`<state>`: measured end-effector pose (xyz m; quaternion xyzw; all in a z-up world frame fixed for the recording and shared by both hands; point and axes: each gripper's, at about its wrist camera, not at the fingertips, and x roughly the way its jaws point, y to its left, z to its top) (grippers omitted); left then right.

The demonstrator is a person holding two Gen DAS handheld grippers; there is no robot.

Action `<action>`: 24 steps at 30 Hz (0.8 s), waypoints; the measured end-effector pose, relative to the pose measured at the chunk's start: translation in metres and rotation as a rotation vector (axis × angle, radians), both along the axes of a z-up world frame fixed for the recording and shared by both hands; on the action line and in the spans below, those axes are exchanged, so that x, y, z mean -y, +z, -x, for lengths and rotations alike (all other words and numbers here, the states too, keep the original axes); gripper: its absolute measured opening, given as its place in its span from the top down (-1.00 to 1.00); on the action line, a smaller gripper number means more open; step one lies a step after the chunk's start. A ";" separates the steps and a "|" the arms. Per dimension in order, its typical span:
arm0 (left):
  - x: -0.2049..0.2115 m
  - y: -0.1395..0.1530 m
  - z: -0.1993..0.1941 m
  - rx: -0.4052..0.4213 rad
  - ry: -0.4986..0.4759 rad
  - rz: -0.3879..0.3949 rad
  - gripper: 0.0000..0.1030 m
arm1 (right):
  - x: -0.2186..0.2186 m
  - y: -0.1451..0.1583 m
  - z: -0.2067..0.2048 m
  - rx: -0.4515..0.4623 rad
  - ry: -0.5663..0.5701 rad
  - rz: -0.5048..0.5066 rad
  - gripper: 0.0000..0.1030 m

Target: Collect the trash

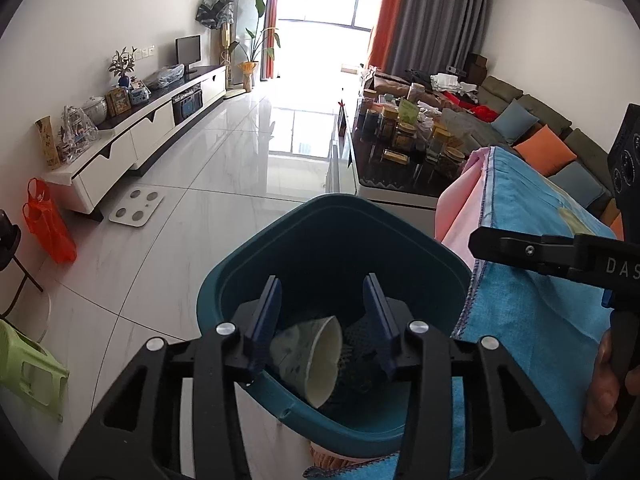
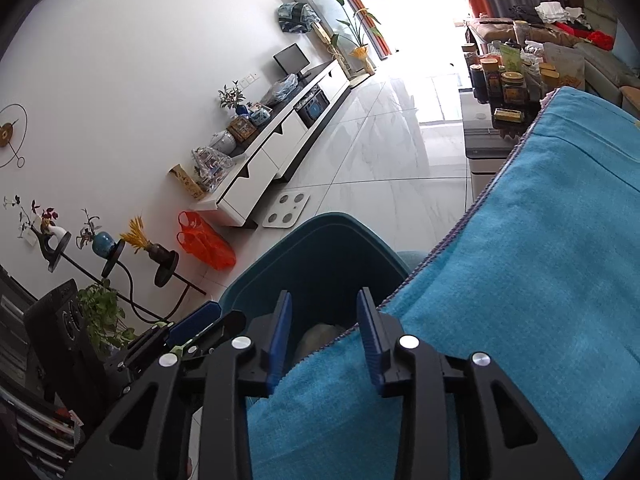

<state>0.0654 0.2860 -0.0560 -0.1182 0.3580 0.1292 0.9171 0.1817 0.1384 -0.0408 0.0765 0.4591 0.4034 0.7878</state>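
Left wrist view: the left gripper (image 1: pixel 322 320) points steeply down over a teal bin (image 1: pixel 248 276) that stands on the white tiled floor (image 1: pixel 192 216), its blue fingers (image 1: pixel 266 320) partly apart. A crumpled paper cup (image 1: pixel 310 356) lies tilted just below and between them, mouth turned to the right, above the bin's dark inside; the fingers do not press on it. To the right, a blue cloth (image 1: pixel 532 308) with a pink one under it drapes over a desk edge beside the bin. The right gripper's (image 1: pixel 484 242) black body reaches in from the right edge, bearing the white letters "DAS", the rest cut off; a hand (image 1: pixel 608 392) grips its handle below. An orange plastic bag (image 1: pixel 48 228) sits on the floor at the far left. Right wrist view: the right gripper (image 2: pixel 324 340) also tilts down, its blue fingers (image 2: pixel 370 340) partly apart with nothing gripped; the blue cloth's stitched edge runs below and between them. Beyond lies the teal bin (image 2: pixel 320 240), with something pale, too dim to name, inside. The left gripper (image 2: pixel 196 320) shows at lower left.
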 end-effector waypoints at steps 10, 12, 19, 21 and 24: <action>0.028 0.034 0.027 0.124 -0.058 -0.034 -0.13 | 0.056 0.031 0.031 0.091 0.003 -0.073 0.23; 0.043 0.042 0.032 0.156 -0.107 -0.035 -0.20 | 0.074 0.041 0.044 0.131 0.003 -0.081 0.22; 0.113 0.057 0.039 0.215 -0.343 0.003 -0.27 | 0.151 0.062 0.082 0.253 -0.089 -0.059 0.16; 0.136 0.055 0.036 0.206 -0.416 0.037 -0.28 | 0.177 0.064 0.091 0.276 -0.140 -0.048 0.14; 0.169 0.049 0.028 0.178 -0.514 0.077 -0.28 | 0.218 0.064 0.103 0.292 -0.218 -0.026 0.14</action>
